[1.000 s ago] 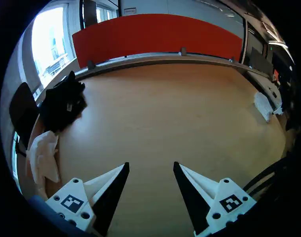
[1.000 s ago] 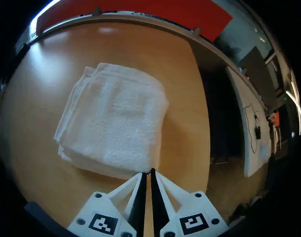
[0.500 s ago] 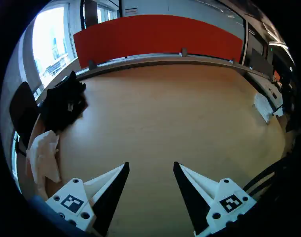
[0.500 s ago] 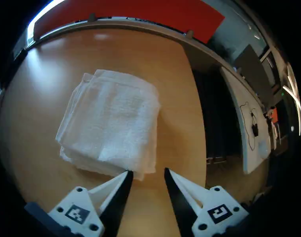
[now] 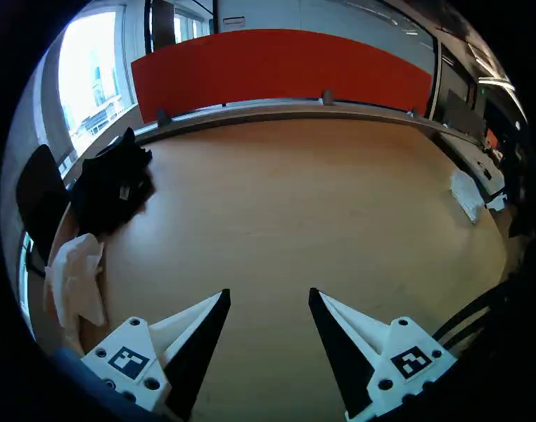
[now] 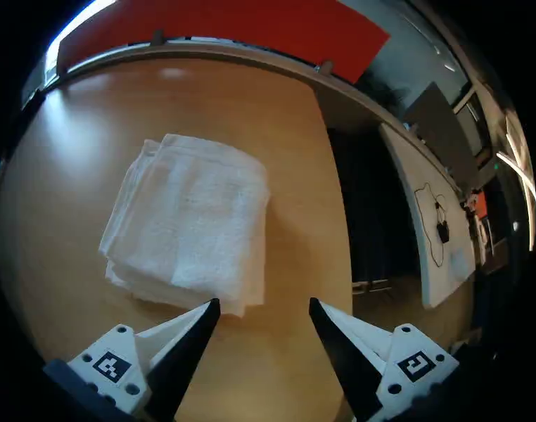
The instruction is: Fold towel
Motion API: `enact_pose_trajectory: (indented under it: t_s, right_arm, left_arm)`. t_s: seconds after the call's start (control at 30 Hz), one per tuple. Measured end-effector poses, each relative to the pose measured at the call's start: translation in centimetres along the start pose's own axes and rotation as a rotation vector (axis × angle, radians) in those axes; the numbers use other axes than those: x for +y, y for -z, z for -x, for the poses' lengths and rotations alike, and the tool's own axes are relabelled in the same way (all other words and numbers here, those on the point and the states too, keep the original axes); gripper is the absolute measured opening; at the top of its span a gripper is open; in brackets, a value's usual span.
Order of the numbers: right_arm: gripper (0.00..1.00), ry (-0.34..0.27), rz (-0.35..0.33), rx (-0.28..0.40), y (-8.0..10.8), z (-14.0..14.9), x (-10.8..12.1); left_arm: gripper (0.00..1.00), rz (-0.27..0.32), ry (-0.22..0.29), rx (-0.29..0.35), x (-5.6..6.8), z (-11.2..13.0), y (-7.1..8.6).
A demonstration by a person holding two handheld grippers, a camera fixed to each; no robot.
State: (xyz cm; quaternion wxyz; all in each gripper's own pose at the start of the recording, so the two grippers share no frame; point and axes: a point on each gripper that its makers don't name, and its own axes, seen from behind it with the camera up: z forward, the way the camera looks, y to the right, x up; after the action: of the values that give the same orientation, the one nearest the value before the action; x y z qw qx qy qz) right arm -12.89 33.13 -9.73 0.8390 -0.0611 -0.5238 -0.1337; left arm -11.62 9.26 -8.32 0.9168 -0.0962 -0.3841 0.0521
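Note:
A white towel, folded into a thick square stack, lies flat on the wooden table in the right gripper view. My right gripper stands open just in front of the towel's near corner, with nothing between its fingers. In the left gripper view the same folded towel is a small white shape at the table's far right edge. My left gripper hangs open over bare wood, far from the towel.
A black bundle of cloth and a crumpled white cloth lie at the table's left edge. A red partition runs along the far side. Beyond the table's right edge stands another desk with cables.
My right gripper went from shut at the towel's near corner to open, letting the towel go, and has drawn back a little. The left gripper has not moved.

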Motion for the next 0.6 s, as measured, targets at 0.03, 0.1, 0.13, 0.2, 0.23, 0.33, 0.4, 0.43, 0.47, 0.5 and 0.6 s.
enact_pose_trajectory:
  t_s: [0.03,0.1,0.13,0.2,0.23,0.33,0.4,0.43,0.47,0.5,0.6]
  right_arm:
    - [1.00,0.000,-0.001,0.004,0.2,-0.1,-0.1]
    - [1.00,0.000,-0.004,0.014,0.5,-0.3,-0.3]
    - [1.00,-0.001,-0.004,0.019,0.6,-0.4,-0.4]
    - [1.00,-0.005,-0.005,0.030,0.9,-0.6,-0.5]
    - [1.00,-0.008,-0.005,0.033,1.1,-0.7,-0.6]
    - [1.00,-0.018,-0.005,0.042,1.4,-0.9,-0.8]
    - [1.00,-0.024,-0.006,0.047,1.6,-1.0,-0.9]
    - [1.00,-0.027,-0.006,0.051,1.7,-1.0,-1.0]
    - [1.00,-0.030,-0.005,0.055,1.8,-1.1,-1.1]
    - [1.00,-0.034,-0.005,0.061,1.9,-1.2,-1.2]
    - [1.00,-0.056,-0.003,0.092,2.3,-1.6,-1.5]
  left_arm:
    - [0.82,0.000,0.001,0.001,0.0,0.0,0.0]
    - [0.82,0.001,0.002,0.005,-0.1,-0.1,0.1]
    - [0.82,0.001,0.004,0.006,-0.1,-0.1,0.1]
    - [0.82,0.002,0.007,0.009,-0.2,-0.2,0.1]
    - [0.82,0.003,0.008,0.011,-0.2,-0.2,0.1]
    - [0.82,0.005,0.012,0.016,-0.3,-0.4,0.2]
    - [0.82,0.006,0.014,0.019,-0.4,-0.5,0.3]
    - [0.82,0.006,0.014,0.021,-0.5,-0.5,0.3]
    - [0.82,0.005,0.015,0.023,-0.5,-0.5,0.3]
    - [0.82,0.005,0.016,0.025,-0.6,-0.6,0.3]
    - [0.82,0.003,0.019,0.029,-0.8,-0.7,0.4]
